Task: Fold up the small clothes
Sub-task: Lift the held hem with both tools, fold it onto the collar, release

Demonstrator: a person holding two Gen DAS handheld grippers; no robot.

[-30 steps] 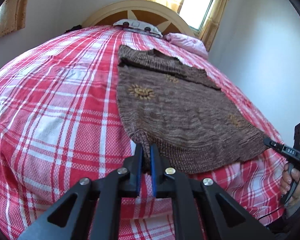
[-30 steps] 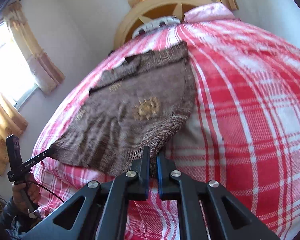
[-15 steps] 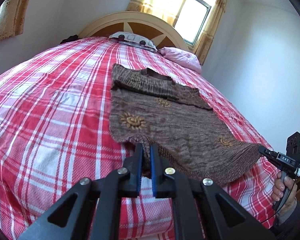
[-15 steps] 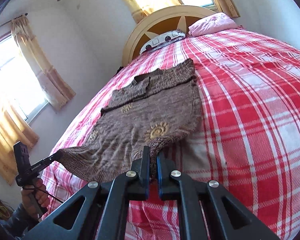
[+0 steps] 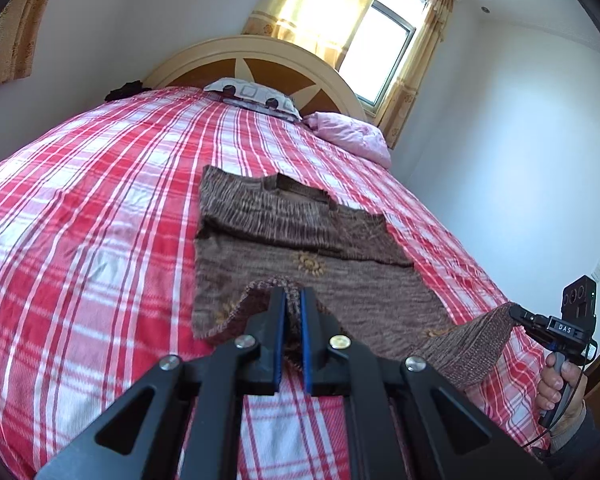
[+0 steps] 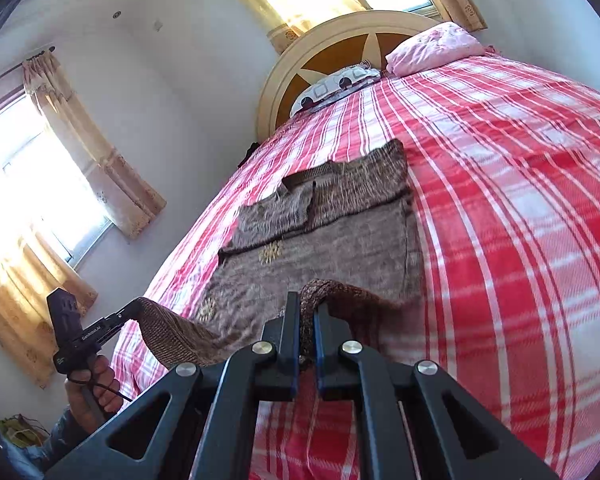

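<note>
Sunlit bedroom with pale walls and yellow curtains, and a wide bed (image 5: 80, 240) covered in a red and white plaid sheet. On the middle of that bed lies a small brown knitted sweater (image 5: 300, 248) with yellow flower motifs, its neck toward the headboard and its sleeves already folded across the chest. The upper part rests flat on the sheet; the bottom hem hangs lifted off it, stretched between two tools.

Left tongs (image 5: 290, 320) are clenched on one bottom corner of the hem, the knit bunched between their blue pads. Right tongs (image 6: 307, 326) are clenched on the other bottom corner in the same way. Each appears in the other camera, off to the side and gripped by a hand (image 5: 556, 384), with the hem running taut from one to the other. Holding both corners level and apart likely keeps the edge straight, so the lower half can be carried toward the neck as one neat fold.

Judging from this, the bottom-to-top fold is under way and not yet laid down. Beyond the sweater sit a patterned pillow (image 5: 256, 98) and a crumpled pink blanket (image 5: 352, 136) against the round wooden headboard (image 5: 256, 60), well apart from the garment
</note>
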